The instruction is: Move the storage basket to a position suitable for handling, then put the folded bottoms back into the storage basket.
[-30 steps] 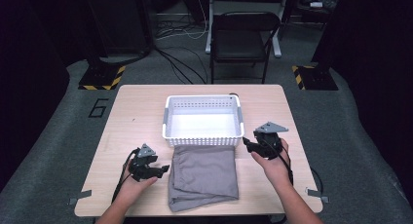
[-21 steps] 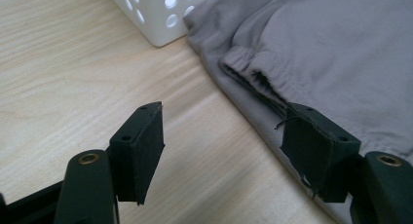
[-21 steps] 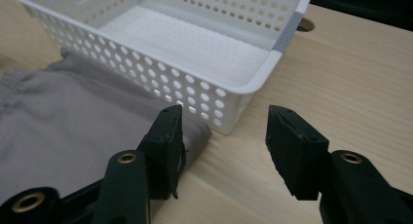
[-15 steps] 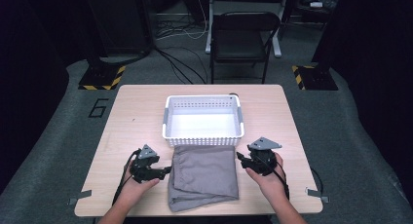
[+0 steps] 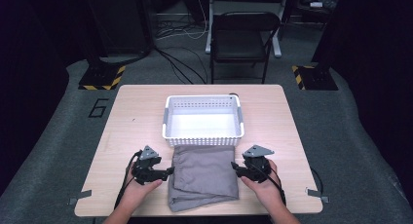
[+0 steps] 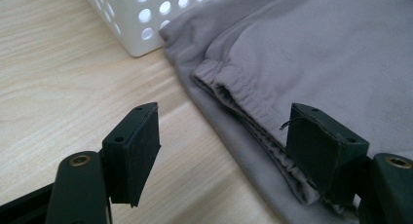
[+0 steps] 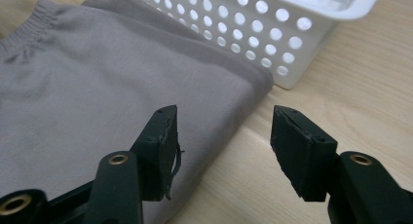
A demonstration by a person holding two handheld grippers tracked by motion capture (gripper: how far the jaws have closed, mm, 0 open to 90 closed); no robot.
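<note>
A folded grey garment point(image 5: 204, 177) lies on the wooden table point(image 5: 131, 112) in front of a white perforated basket point(image 5: 203, 121). My left gripper point(image 5: 168, 171) rests at the garment's left edge, open, its jaws having just been opening. In the left gripper view the elastic waistband point(image 6: 238, 95) runs between the jaws, untouched. My right gripper point(image 5: 234, 166) sits at the garment's right edge, open, its jaws also just widened. In the right gripper view the folded edge point(image 7: 243, 102) lies between the pads point(image 7: 163, 146) without contact.
The basket point(image 6: 141, 14) stands just beyond the garment, near both grippers. A black chair point(image 5: 243, 44) stands past the table's far edge. Cables trail from both grippers toward the table's near edge.
My right gripper has come down and inward from beside the basket to the garment's right edge. The left gripper has stayed at the left edge.
</note>
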